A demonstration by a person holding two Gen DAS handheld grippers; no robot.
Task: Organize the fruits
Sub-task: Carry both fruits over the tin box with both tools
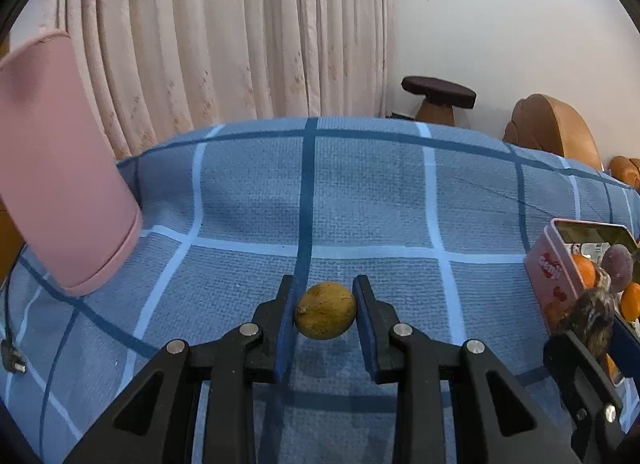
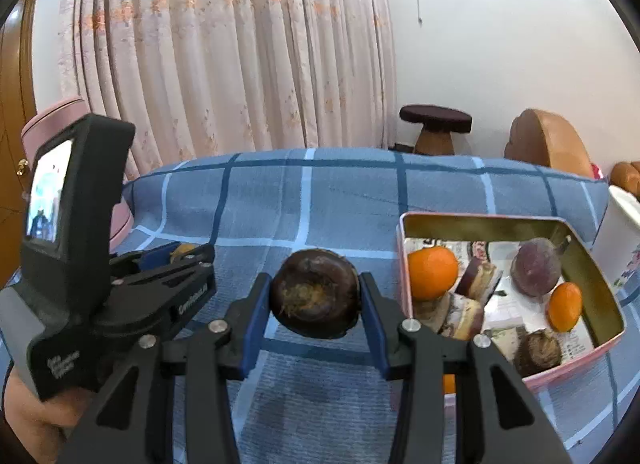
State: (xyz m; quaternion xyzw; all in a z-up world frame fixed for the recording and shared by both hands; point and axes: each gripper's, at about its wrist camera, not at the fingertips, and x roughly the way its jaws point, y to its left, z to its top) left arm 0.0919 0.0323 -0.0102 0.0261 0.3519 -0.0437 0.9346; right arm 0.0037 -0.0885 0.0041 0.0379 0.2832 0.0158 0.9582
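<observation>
A small yellow-brown fruit (image 1: pixel 326 310) sits between the blue pads of my left gripper (image 1: pixel 325 284), which is shut on it just above the blue checked cloth (image 1: pixel 360 191). My right gripper (image 2: pixel 314 280) is shut on a round dark brown fruit (image 2: pixel 316 294), held left of an open pink tin (image 2: pixel 480 219). The tin holds two oranges (image 2: pixel 432 272), a purple fruit (image 2: pixel 536 266), a brown hairy fruit (image 2: pixel 536 346) and wrapped snack pieces (image 2: pixel 476 276). In the right wrist view the left gripper (image 2: pixel 188 254) is at the left, a hand under it.
A tall pink container (image 1: pixel 60 167) stands at the cloth's left edge, with a cable plug (image 1: pixel 14 360) near it. A white container (image 2: pixel 616 236) stands right of the tin. Behind the table are curtains, a dark stool (image 2: pixel 436 123) and a brown chair (image 2: pixel 548 143).
</observation>
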